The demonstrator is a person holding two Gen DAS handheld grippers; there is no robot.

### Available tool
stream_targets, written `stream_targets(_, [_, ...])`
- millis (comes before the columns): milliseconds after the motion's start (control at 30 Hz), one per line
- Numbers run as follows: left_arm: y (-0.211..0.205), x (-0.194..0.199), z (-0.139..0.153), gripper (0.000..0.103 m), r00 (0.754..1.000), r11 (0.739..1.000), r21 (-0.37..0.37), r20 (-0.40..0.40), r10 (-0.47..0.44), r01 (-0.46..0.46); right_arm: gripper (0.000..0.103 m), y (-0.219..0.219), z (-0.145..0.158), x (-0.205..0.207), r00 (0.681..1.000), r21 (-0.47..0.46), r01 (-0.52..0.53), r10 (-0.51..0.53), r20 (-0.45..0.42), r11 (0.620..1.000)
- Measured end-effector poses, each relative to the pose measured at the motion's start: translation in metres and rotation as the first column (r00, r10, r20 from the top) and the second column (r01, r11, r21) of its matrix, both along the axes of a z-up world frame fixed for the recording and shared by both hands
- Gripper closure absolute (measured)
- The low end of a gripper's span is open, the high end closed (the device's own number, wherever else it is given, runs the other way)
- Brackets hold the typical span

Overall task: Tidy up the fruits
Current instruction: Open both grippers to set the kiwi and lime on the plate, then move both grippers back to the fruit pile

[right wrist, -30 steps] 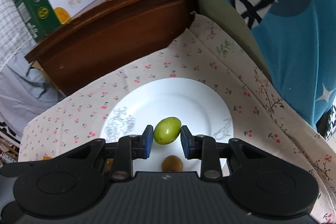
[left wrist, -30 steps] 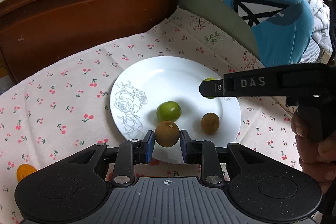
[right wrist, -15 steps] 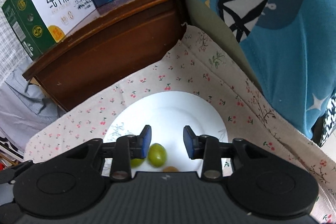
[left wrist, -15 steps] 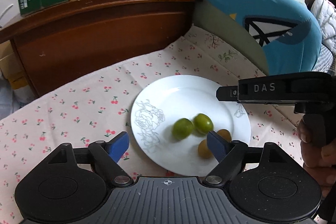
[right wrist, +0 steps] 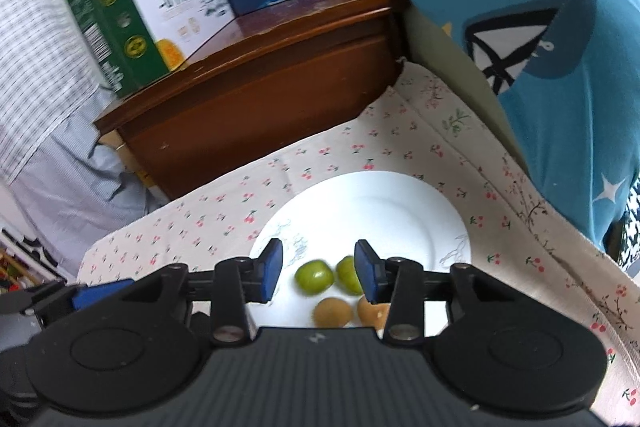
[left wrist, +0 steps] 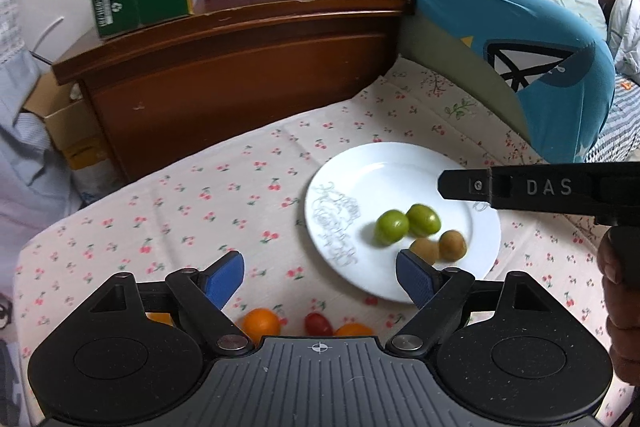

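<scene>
A white plate (left wrist: 384,167) lies on the cherry-print cloth and holds two green fruits (left wrist: 392,227) (left wrist: 423,219) and two brown kiwis (left wrist: 425,249) (left wrist: 453,245). My left gripper (left wrist: 320,269) hovers above the cloth just left of the plate, jaws wide and still opening, with nothing between them. The right wrist view shows the plate (right wrist: 372,203), the green fruits (right wrist: 314,277) and the kiwis (right wrist: 332,313) below my right gripper (right wrist: 320,259). Its jaws are opening, and its pads stand clear above the fruit.
Two small oranges (left wrist: 261,323) (left wrist: 354,329) and a red tomato (left wrist: 318,323) lie on the cloth near the left gripper. A wooden cabinet (left wrist: 240,67) with cartons stands behind. A blue pillow (left wrist: 540,67) rises at right. A hand (left wrist: 616,275) holds the right gripper.
The left gripper let go of a kiwi and the right let go of a green fruit; both fruits now lie on the plate. Both grippers opened, rose and drew back.
</scene>
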State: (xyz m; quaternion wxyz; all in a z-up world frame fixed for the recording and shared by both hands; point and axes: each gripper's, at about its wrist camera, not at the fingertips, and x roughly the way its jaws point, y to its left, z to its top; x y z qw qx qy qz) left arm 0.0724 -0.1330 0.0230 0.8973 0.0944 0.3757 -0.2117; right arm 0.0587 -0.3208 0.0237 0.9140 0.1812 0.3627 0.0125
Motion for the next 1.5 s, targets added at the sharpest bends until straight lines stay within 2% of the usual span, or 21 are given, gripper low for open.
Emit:
stream_targets(267, [0.025,-0.013,0.0,0.018,0.999,0.997,0.052,0.01,0.051,-0.052,0.062,0.019,0.002,-0.018,0.999,0.008,-0.052,0.052,0.006,0.999])
stream_targets(567, [0.077,-0.024,0.009,0.018,0.992,0.992,-0.017,-0.005,0.125,-0.125,0.062,0.04,-0.004,-0.04,0.992,0.023,-0.13,0.13,-0.005,0.991])
stream_targets(867, [0.115,-0.027,0.001,0.018,0.978,0.979,-0.022,-0.04,0.203,-0.204,0.062,0.067,-0.019,-0.056,0.973,0.044,-0.227,0.229,-0.043,0.973])
stream_targets(1167, [0.13,-0.027,-0.02,0.018,0.971,0.975,0.015,-0.091,0.221,-0.221,0.062,0.102,-0.035,-0.063,0.93,0.047,-0.359,0.362,-0.068,0.932])
stream_targets(1267, [0.129,-0.024,-0.029,0.018,0.967,0.975,0.019,-0.126,0.22,-0.22,0.062,0.109,-0.042,-0.061,0.921,0.044,-0.377,0.379,-0.084,0.925])
stream_targets(1500, [0.122,-0.022,-0.046,0.021,0.97,0.982,0.03,-0.149,0.19,-0.188,0.062,0.124,-0.053,-0.057,0.905,-0.002,-0.415,0.413,-0.101,0.91])
